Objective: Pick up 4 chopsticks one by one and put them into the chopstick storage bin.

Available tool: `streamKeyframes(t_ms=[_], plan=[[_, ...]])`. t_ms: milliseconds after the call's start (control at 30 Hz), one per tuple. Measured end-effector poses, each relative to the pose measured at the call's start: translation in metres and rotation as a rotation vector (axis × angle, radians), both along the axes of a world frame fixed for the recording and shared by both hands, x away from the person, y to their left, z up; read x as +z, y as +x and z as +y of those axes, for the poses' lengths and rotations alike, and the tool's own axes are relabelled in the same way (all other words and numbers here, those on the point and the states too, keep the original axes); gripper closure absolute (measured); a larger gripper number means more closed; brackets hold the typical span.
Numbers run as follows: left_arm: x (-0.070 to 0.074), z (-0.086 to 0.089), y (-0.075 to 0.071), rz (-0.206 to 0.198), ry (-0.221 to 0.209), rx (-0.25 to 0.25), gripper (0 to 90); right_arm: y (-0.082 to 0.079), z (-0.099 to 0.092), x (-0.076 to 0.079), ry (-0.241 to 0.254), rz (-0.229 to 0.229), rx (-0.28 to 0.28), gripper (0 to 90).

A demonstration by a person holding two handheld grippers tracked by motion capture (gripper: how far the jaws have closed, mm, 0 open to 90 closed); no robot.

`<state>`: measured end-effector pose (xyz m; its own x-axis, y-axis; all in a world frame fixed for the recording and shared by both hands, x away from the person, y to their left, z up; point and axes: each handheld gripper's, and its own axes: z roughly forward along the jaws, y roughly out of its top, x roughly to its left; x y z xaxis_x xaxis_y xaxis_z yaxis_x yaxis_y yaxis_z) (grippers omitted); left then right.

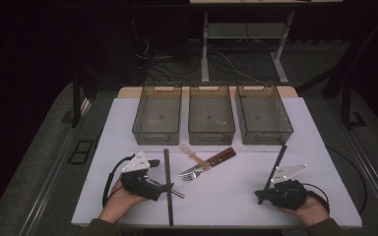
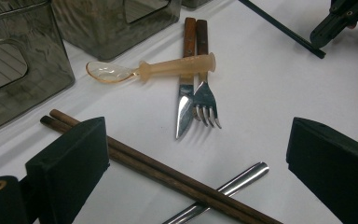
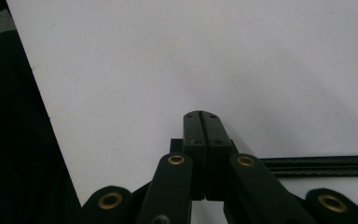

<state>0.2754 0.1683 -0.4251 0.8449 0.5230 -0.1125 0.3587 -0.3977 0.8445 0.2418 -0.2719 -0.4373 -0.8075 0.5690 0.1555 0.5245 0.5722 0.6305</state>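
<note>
Black jaws of the left gripper (image 2: 205, 177) stand wide apart over the brown chopsticks (image 2: 158, 175). The right gripper (image 3: 202, 122) is clenched on nothing beside the black chopsticks (image 3: 321, 165). Sorting seems not yet begun; a grasp is needed next. All three bins (image 1: 211, 132) are empty.

Black tool (image 1: 263, 195), brass rivets, grey plate, cable
</note>
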Motion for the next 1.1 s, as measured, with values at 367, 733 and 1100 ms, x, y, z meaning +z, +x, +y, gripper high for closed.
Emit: streamKeyframes(t_ms=[367,733,1100], plan=[[-0.0004,-0.0003,0.0004,0.001,0.001,-0.001,4.7,-0.0003,0.0041,-0.0027,-0.024,0.015,0.014,89.3],[-0.0002,-0.0005,0.0001,0.001,0.001,-0.002,4.7,-0.0014,0.0043,-0.0035,-0.048,0.024,0.028,89.3],[-0.0007,-0.0008,0.0002,0.003,0.004,-0.007,4.8,-0.0034,0.0004,-0.0029,-0.058,0.028,0.018,89.3]])
